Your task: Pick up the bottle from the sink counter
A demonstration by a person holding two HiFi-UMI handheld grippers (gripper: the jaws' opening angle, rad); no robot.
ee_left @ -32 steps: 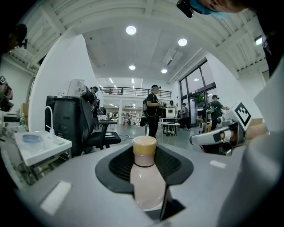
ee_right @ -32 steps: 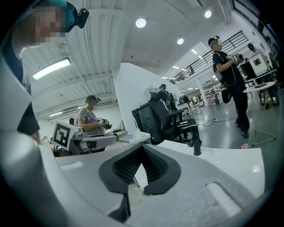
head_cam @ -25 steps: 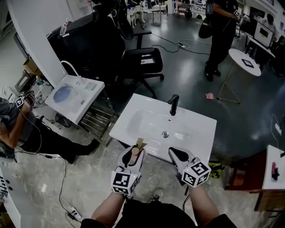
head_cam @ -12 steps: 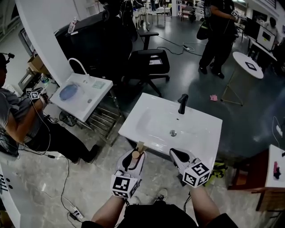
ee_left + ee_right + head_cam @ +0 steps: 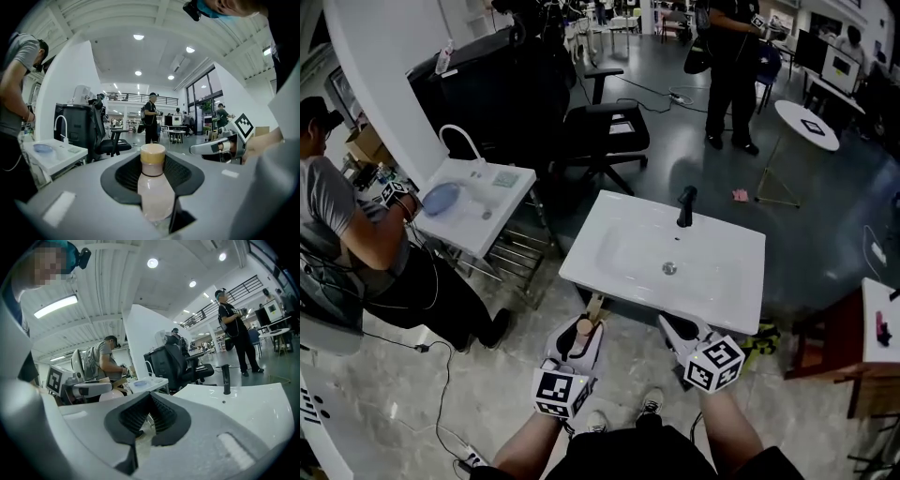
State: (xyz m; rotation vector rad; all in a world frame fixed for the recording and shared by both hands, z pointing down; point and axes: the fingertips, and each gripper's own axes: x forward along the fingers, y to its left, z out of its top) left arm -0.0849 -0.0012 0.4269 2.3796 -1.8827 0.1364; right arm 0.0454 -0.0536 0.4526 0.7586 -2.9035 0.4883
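Note:
A pale pink bottle (image 5: 154, 192) with a tan cap stands upright between my left gripper's (image 5: 153, 161) dark pads, which are shut on its body. In the head view the bottle's cap (image 5: 584, 327) shows in the left gripper (image 5: 581, 335), just in front of the white sink counter's (image 5: 614, 281) near edge and over the floor. My right gripper (image 5: 672, 326) is level with it to the right, with nothing in it. Its ribbed pads meet in the right gripper view (image 5: 149, 416). A black faucet (image 5: 685, 206) stands at the sink's far side.
A second small sink (image 5: 478, 202) with a blue bowl stands at the left, with a seated person (image 5: 356, 234) beside it. A black office chair (image 5: 600, 131) is behind the main sink. Another person (image 5: 727, 66) and a round table (image 5: 806, 122) are farther back.
Both grippers have drawn back from the sink counter's front edge, and now hang over the floor. The bottle stays in the left gripper. The person at the left has come further into view.

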